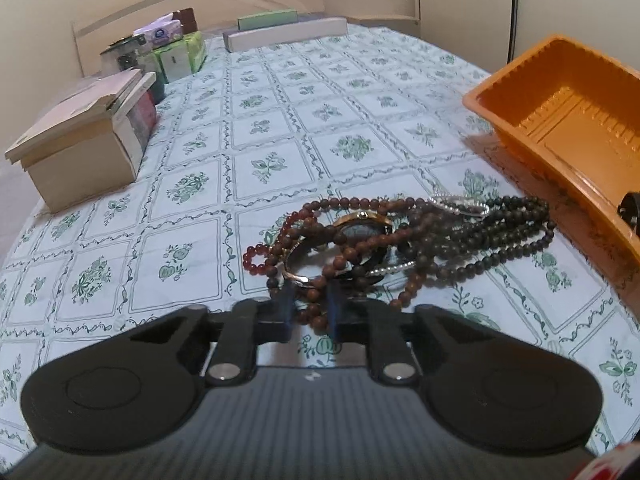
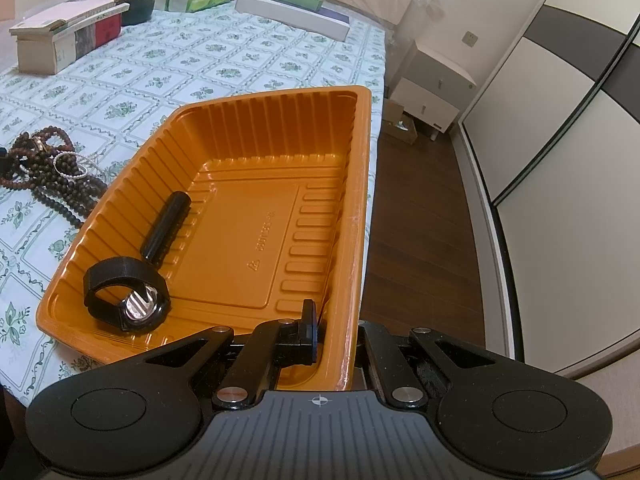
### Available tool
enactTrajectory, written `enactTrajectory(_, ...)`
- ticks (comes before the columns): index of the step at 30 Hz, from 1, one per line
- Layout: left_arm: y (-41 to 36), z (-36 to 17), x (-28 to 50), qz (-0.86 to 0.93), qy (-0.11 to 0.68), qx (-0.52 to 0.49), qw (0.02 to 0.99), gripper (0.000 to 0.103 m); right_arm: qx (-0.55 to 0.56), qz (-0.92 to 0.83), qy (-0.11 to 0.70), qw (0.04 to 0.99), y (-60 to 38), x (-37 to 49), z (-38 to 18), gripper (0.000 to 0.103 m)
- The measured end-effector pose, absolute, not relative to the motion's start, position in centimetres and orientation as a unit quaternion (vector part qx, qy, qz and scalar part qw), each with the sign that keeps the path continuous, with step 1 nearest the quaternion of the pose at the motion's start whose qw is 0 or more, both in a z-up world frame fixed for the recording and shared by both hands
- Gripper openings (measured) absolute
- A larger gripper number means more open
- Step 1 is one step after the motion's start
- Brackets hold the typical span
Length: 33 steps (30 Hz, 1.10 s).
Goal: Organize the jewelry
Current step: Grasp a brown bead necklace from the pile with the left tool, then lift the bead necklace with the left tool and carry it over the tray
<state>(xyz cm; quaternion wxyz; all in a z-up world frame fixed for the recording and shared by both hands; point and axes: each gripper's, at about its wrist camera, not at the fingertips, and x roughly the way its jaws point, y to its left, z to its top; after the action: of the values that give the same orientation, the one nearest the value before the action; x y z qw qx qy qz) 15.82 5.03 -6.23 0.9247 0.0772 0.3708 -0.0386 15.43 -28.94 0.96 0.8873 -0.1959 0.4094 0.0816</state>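
A tangled pile of jewelry [image 1: 380, 236] lies on the floral cloth: brown bead strands, a red bead bracelet [image 1: 256, 260], a dark bead necklace [image 1: 500, 232], a gold-rimmed watch [image 1: 362, 226] and thin pearl strands. My left gripper [image 1: 310, 308] is at the pile's near edge, shut on a brown bead strand [image 1: 316, 314] that runs between its fingers. The orange tray [image 1: 560, 120] stands to the right of the pile. My right gripper [image 2: 338, 340] is shut on the orange tray's [image 2: 248, 220] near right wall, one finger inside, one outside. A black watch [image 2: 128, 304] and a black tube [image 2: 166, 230] lie in the tray.
A cream box [image 1: 80, 152] with books sits at the left. Tissue packs [image 1: 180, 52] and long flat boxes [image 1: 284, 34] line the far end. The surface's right edge [image 2: 374, 152] runs beside the tray, above a wooden floor [image 2: 420, 208], a nightstand [image 2: 432, 100] and a wardrobe.
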Motion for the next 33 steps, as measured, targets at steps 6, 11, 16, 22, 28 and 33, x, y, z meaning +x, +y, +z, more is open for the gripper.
enactTrajectory(6, 4.5, -5.3, 15.3, -0.04, 0.366, 0.095, 0.925, 0.006, -0.197, 0.082, 0.409, 0.888, -28.9, 15.3, 1.0, 0.003)
enactTrajectory(11, 4.2, -2.1, 14.9, -0.05, 0.331, 0.105, 0.937, 0.006, -0.198, 0.082, 0.408, 0.888, -28.8, 15.3, 1.1, 0.003)
enactTrajectory(16, 3.8, 1.6, 15.0, -0.06, 0.295, 0.102, 0.948, 0.006, -0.198, 0.081, 0.408, 0.888, -28.8, 15.3, 1.1, 0.003)
enactTrajectory(22, 3.3, 5.0, 15.2, -0.074, 0.264, 0.097, 0.957, 0.006, -0.199, 0.081, 0.407, 0.888, -28.8, 15.2, 1.2, 0.003)
enactTrajectory(28, 3.3, 8.2, 15.1, -0.078, 0.234, 0.094, 0.965, 0.006, -0.201, 0.082, 0.405, 0.888, -28.8, 15.2, 1.4, 0.003)
enactTrajectory(33, 3.6, 10.8, 15.0, -0.08, 0.21, 0.092, 0.97, 0.006, -0.201, 0.082, 0.404, 0.888, -28.7, 15.1, 1.5, 0.003)
